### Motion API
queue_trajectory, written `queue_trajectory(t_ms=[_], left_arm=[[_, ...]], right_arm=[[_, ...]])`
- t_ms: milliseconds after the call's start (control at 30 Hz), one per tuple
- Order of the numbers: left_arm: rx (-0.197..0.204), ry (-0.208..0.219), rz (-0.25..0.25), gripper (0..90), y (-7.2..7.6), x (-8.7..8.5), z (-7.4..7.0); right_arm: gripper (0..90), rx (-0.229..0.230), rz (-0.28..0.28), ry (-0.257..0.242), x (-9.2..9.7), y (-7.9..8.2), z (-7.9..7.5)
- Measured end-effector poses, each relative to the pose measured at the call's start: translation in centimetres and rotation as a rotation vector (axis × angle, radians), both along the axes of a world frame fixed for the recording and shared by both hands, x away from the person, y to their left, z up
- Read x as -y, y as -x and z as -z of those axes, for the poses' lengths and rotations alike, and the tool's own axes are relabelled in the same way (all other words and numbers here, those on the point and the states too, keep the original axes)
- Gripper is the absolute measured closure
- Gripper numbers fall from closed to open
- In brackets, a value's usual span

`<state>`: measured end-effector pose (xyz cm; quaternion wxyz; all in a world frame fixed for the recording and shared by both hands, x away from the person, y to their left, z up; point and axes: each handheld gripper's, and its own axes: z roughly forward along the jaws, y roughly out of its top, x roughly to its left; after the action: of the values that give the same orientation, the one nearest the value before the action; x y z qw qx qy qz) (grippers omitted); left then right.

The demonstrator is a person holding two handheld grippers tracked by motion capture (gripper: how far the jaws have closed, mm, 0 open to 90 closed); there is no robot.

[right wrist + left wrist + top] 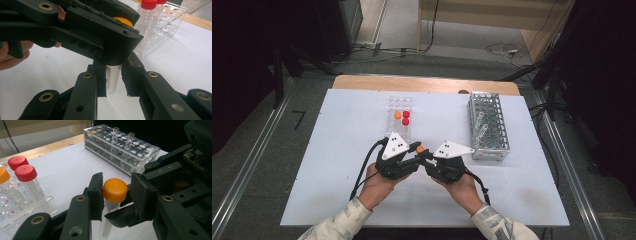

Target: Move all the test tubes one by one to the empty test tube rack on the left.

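You had the tube [110, 206] held up between both grippers, just above the table [337, 150], near the front of the clear rack [400, 107]. Your right gripper [113, 83] was closed on the tube body — its jaws pinched the clear graduated part low down. Your left gripper [115, 195] sat around the orange cap [115, 190]: one jaw touched the cap's side, the other stood a little off it, so it was partly open and not yet clamping.

Judged step: uncapping. To do it well you needed to close the left jaws square on the cap, both pads level with its rim, not on the tube neck. Keep the right grip firm and the tube upright so it didn't spin with the cap. Twist from the left wrist — don't pull sideways, the tube could slip or tip.

Two red-capped tubes [25, 173] and another orange one [3, 175] stood in the clear rack; the metal rack [488, 125] held two empty glass tubes [113, 138], well apart.
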<state>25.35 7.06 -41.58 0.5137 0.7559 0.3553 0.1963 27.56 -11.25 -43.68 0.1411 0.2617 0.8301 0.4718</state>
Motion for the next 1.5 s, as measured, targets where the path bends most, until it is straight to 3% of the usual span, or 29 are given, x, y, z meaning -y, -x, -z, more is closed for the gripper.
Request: queue_trajectory(t_ms=[267, 467, 633, 667, 767, 1067, 1300, 1500], left_arm=[[0.000, 0.003, -0.004, 69.3, 0.0, -0.2, -0.1], [-0.001, 0.004, -0.030, 69.7, -0.3, -1.0, -0.4], [0.011, 0.014, -0.087, 69.7, -0.8, -2.7, -1.5], [0.022, 0.026, -0.123, 69.7, -1.2, -3.7, -2.1], [0.036, 0.046, -0.166, 69.7, -1.7, -5.0, -3.0], [0.066, 0.037, -0.229, 69.7, -3.6, -6.2, -4.5], [0.071, 0.051, -0.277, 69.7, -6.2, -6.1, -4.1], [0.057, 0.039, -0.296, 69.6, -7.4, -5.9, -3.3]], right_arm=[[70.9, -0.002, 0.000, -0.003, 0.1, 0.0, 0.0], [44.1, -0.020, 0.013, -0.005, 0.8, -0.1, -0.3], [33.2, -0.032, 0.050, 0.001, 2.7, -0.2, -0.5], [32.2, -0.034, 0.059, 0.002, 3.1, -0.3, -0.5], [30.8, -0.040, 0.087, -0.004, 4.3, -0.4, -0.6], [30.8, -0.053, 0.135, -0.004, 6.4, -0.6, -0.2], [30.8, -0.053, 0.146, -0.007, 6.7, -0.7, -0.2], [30.9, -0.057, 0.152, -0.014, 6.9, -0.8, -0.2]])
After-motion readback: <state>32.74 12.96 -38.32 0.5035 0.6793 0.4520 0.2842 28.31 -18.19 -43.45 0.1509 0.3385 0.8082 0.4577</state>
